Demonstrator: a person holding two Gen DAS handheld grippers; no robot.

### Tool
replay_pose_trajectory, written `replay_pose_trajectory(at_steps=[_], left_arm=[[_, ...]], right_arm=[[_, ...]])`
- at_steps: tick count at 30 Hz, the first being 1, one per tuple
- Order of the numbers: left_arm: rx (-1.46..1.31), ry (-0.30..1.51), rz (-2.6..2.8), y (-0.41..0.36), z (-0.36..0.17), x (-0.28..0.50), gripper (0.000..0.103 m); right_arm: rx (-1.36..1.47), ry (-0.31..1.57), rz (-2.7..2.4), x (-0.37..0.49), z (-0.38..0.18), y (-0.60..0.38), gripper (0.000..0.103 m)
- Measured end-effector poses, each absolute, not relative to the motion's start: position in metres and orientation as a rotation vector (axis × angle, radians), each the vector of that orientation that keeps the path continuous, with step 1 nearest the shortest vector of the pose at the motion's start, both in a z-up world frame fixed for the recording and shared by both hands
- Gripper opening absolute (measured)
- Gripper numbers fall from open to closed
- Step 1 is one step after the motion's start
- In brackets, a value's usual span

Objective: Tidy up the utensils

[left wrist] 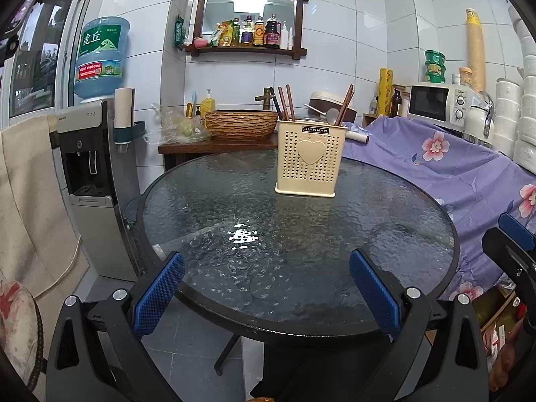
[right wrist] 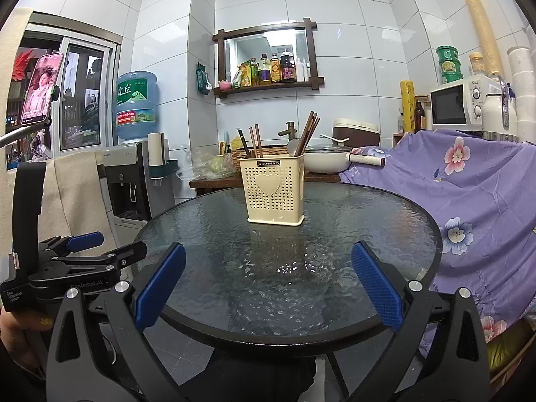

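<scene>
Left hand-held gripper point(left wrist: 266, 288) spread, empty, at 6 o'clock edge of round dark textured-glass surface point(left wrist: 207, 234). Right hand-held gripper point(right wrist: 268, 284) likewise spread, empty. Cream perforated plastic utensil holder point(left wrist: 308, 160) upright toward 12 o'clock, holding brown wooden chopsticks point(left wrist: 287, 102) and a metal spoon point(left wrist: 331, 115).

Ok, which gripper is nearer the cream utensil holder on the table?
Neither clearly: both hang back at the table's near edge, fingers open. The utensil holder stands straight ahead of the right gripper, slightly right of ahead for the left gripper.
</scene>
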State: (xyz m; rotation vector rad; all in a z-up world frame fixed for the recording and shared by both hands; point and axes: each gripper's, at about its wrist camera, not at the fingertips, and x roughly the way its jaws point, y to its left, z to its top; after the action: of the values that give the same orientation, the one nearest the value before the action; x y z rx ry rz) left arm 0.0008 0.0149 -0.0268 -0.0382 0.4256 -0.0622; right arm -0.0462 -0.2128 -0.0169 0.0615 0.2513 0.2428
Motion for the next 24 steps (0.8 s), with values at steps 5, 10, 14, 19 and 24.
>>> replay_pose_trajectory(at_steps=[5, 10, 14, 19, 24], left_arm=[[-0.028, 0.428, -0.058, 0.0144, -0.0272, 0.0016, 0.097], [-0.021, 0.428, -0.056, 0.0135, -0.0267, 0.0012, 0.097], [-0.016, 0.428, -0.055, 0.0122, -0.0268, 0.0015, 0.097], [-0.012, 0.429, -0.054, 0.0121, -0.0267, 0.0015, 0.097], [-0.01, 0.43, -0.053, 0.0117, -0.0267, 0.0016, 0.097]], right_arm=[[0.06, 0.256, 0.244, -0.0454, -0.0187, -0.2122, 0.097], [0.061, 0.26, 0.244, -0.0446, -0.0202, -0.2101, 0.097], [0.065, 0.268, 0.244, -0.0436, -0.0214, -0.2106, 0.097], [0.066, 0.272, 0.24, -0.0439, -0.0215, -0.2097, 0.097], [0.068, 0.28, 0.239, -0.0424, -0.0212, -0.2109, 0.097]])
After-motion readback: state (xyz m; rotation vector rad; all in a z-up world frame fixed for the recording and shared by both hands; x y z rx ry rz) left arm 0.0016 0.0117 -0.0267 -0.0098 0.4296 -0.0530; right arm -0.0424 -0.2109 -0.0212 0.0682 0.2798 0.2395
